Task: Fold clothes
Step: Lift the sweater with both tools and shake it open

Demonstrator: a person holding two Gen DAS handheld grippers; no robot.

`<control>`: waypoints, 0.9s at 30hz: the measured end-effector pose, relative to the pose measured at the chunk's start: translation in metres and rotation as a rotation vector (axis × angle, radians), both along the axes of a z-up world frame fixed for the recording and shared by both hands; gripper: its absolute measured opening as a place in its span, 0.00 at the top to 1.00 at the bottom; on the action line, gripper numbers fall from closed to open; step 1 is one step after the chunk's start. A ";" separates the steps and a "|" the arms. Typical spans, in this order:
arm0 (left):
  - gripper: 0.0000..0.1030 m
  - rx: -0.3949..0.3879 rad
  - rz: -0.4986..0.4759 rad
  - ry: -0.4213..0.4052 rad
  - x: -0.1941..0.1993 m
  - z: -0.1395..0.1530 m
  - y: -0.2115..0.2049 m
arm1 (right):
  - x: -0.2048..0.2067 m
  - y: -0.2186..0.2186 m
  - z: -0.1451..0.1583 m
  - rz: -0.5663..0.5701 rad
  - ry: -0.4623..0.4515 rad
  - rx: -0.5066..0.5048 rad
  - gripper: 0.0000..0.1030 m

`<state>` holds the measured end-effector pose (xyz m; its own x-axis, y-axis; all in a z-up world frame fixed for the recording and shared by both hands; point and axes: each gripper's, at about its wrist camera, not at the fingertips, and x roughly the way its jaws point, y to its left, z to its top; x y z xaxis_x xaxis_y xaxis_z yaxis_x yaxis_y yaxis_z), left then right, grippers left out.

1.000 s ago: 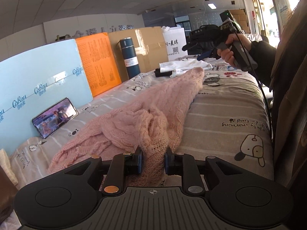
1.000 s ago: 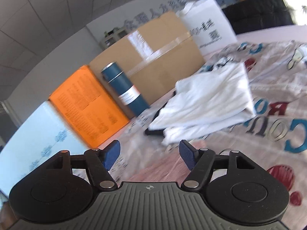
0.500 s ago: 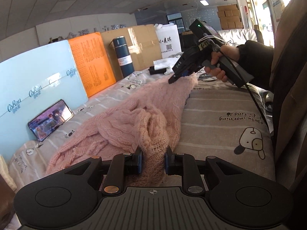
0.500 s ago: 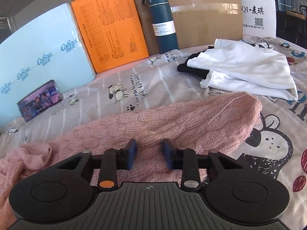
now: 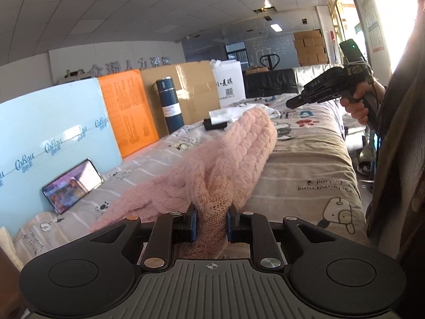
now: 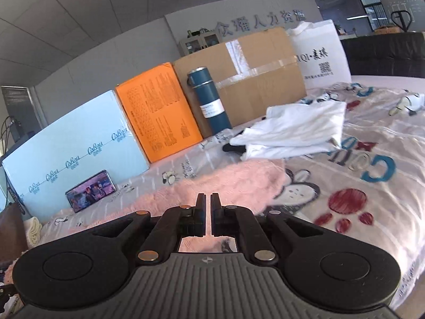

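Note:
A pink knitted sweater [image 5: 247, 146] stretches along the patterned bed sheet [image 5: 305, 175]. My left gripper [image 5: 211, 222] is shut on a bunched fold at its near end and holds that end up off the bed. In the right wrist view the sweater [image 6: 233, 183] lies blurred below my right gripper [image 6: 208, 210]. Its fingers are shut to a narrow slit, and I see no cloth between them. In the left wrist view the right gripper [image 5: 290, 103] hangs in the air in a hand [image 5: 356, 106], just past the sweater's far end and apart from it.
A heap of white clothes [image 6: 292, 130] lies over a black item beyond the sweater. A dark blue bottle [image 6: 211, 103], orange [image 6: 159, 111], light blue [image 6: 74, 138] and cardboard [image 6: 260, 79] boxes line the far edge. A phone [image 6: 90, 190] leans there. The person's coat [image 5: 398, 159] fills the right.
The left gripper has lifted its bunch of sweater higher. The right gripper has shut its fingers and risen off the sweater, back toward the person.

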<state>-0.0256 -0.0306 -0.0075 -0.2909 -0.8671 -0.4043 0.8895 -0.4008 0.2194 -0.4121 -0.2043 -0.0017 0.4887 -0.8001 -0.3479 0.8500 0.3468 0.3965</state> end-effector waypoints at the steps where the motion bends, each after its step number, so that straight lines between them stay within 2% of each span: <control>1: 0.81 0.024 -0.012 -0.003 -0.001 -0.002 0.000 | -0.006 0.005 -0.002 -0.005 -0.004 0.020 0.97; 6: 0.80 0.112 -0.048 -0.057 -0.012 -0.013 -0.002 | 0.001 -0.010 -0.006 -0.028 -0.026 0.077 0.92; 7: 0.80 0.118 -0.047 -0.065 -0.014 -0.014 -0.002 | 0.002 -0.013 -0.006 -0.033 -0.030 0.089 0.83; 8: 0.80 0.116 -0.040 -0.068 -0.015 -0.015 -0.001 | 0.004 -0.016 -0.007 -0.038 -0.035 0.101 0.60; 10: 0.80 0.113 -0.027 -0.074 -0.017 -0.016 0.000 | 0.008 -0.024 -0.008 -0.050 -0.044 0.126 0.33; 11: 0.80 0.112 -0.020 -0.078 -0.017 -0.017 0.001 | 0.017 -0.034 -0.006 -0.066 -0.050 0.148 0.31; 14: 0.80 0.109 -0.006 -0.085 -0.018 -0.017 0.002 | 0.049 -0.068 -0.004 -0.048 -0.054 0.201 0.31; 16: 0.80 0.110 -0.002 -0.080 -0.017 -0.016 0.002 | 0.076 -0.087 -0.005 -0.032 -0.016 0.225 0.31; 19: 0.79 0.112 -0.004 -0.075 -0.015 -0.016 0.002 | 0.109 -0.110 -0.019 -0.034 0.131 0.286 0.31; 20: 0.79 0.113 -0.005 -0.073 -0.015 -0.016 0.002 | 0.116 -0.115 -0.025 -0.046 0.171 0.309 0.35; 21: 0.79 0.113 -0.007 -0.070 -0.015 -0.016 0.002 | 0.117 -0.113 -0.029 -0.056 0.183 0.286 0.37; 22: 0.79 0.114 -0.010 -0.066 -0.014 -0.016 0.001 | 0.118 -0.110 -0.033 -0.064 0.198 0.263 0.48; 23: 0.79 0.115 -0.014 -0.061 -0.012 -0.016 0.001 | 0.116 -0.106 -0.035 -0.067 0.216 0.245 0.64; 24: 0.79 0.116 -0.017 -0.058 -0.011 -0.016 0.000 | 0.109 -0.101 -0.037 -0.068 0.209 0.225 0.72; 25: 0.79 0.117 -0.020 -0.056 -0.010 -0.015 -0.001 | 0.099 -0.098 -0.038 -0.057 0.166 0.224 0.85; 26: 0.79 0.117 -0.024 -0.054 -0.009 -0.015 -0.001 | 0.088 -0.092 -0.037 -0.051 0.115 0.211 0.90; 27: 0.79 0.117 -0.026 -0.054 -0.009 -0.015 -0.002 | 0.077 -0.087 -0.036 -0.044 0.065 0.198 0.90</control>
